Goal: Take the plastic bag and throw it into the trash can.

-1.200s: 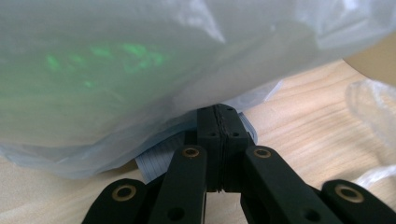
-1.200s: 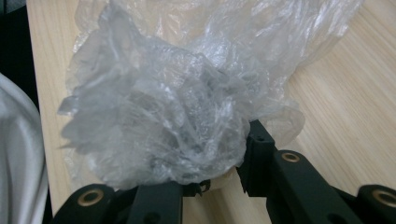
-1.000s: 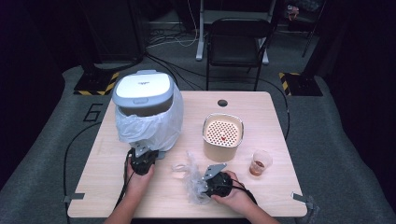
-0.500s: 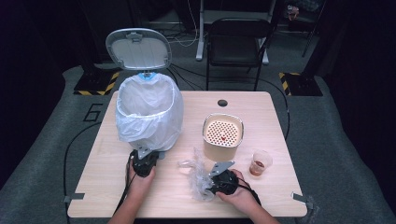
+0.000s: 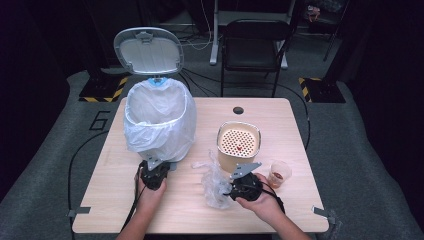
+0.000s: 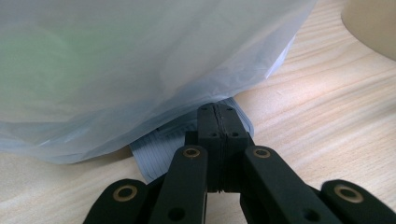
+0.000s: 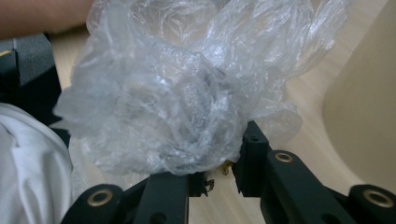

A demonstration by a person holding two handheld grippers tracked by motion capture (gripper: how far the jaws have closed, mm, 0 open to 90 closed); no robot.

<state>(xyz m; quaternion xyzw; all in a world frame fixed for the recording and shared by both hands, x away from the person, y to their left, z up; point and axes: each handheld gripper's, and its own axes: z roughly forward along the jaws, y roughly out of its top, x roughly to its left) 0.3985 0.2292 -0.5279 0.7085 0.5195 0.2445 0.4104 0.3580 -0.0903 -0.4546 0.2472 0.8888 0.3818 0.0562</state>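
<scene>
Since a second ago the bin's lid [image 5: 148, 51] has swung up and now stands open behind the white-lined bin [image 5: 159, 119], and the right tool [image 5: 235, 189] has lifted a little with its load. That load, a crumpled clear plastic bag [image 5: 215, 181], sits pinched in the right tool, near the front edge of the tabletop [image 5: 320, 200], just left of the beige perforated container [image 5: 239, 145]. Left tool [image 5: 152, 173], pressed together, rests on the bin's grey pedal [image 6: 159, 149]. A small cup [image 5: 279, 173] stands to the right.
</scene>
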